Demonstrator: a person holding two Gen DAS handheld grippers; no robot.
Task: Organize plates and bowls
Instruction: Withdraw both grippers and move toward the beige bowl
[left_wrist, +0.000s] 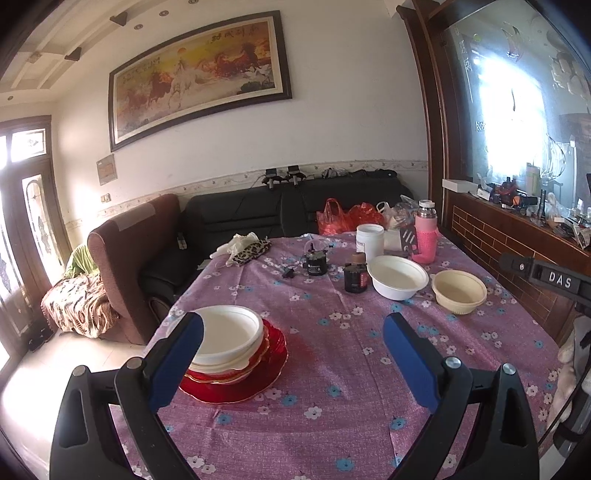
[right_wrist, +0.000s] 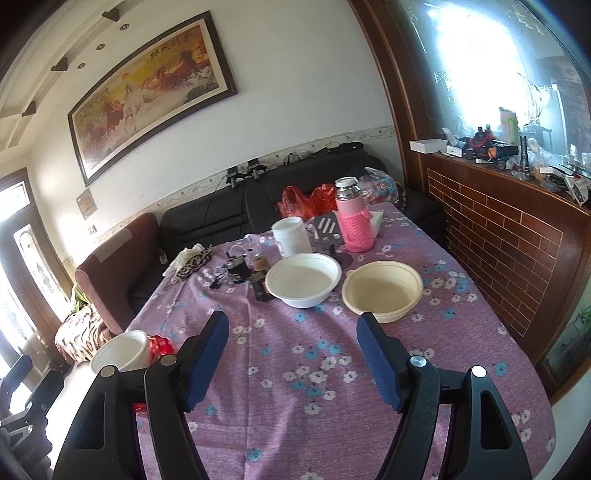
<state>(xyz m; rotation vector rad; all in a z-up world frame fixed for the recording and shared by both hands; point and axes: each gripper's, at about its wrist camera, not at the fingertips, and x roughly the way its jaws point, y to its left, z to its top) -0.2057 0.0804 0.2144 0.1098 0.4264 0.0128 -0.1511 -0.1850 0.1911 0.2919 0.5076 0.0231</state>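
From the left wrist, a table under a purple cloth printed with white and blue flowers (left_wrist: 325, 369) fills the lower half of a living room, with a black leather sofa (left_wrist: 258, 214) and a brown armchair (left_wrist: 122, 254) behind it, a wide framed painting of running horses (left_wrist: 195, 77) on the white wall and a brick-patterned wooden counter (left_wrist: 517, 243) cluttered with small items along the right. The left gripper (left_wrist: 293, 354) hangs above the cloth with its 2 blue-padded fingers spread wide and nothing between them. Just past its left finger, at the table's left edge, a white round bowl (left_wrist: 229, 336) sits on top of a stack of red glass plates (left_wrist: 258, 376). Farther back on the right a white foam bowl (left_wrist: 397, 277) stands beside a cream plastic bowl (left_wrist: 460, 291), apart from each other. Behind them are a white plastic jar (left_wrist: 369, 240), a pink knit-sleeved flask (left_wrist: 426, 232), a small dark bottle (left_wrist: 356, 277), a leopard-print pouch (left_wrist: 247, 251) and red plastic bags (left_wrist: 343, 218). From the right wrist, the right gripper (right_wrist: 293, 339) is also held wide apart and empty over the same cloth, its right fingertip overlapping the near rim of the cream bowl (right_wrist: 382, 288); whether it touches cannot be told. The white foam bowl (right_wrist: 303, 278) lies just left of it, and the stacked white bowl (right_wrist: 118, 354) shows at the far left edge
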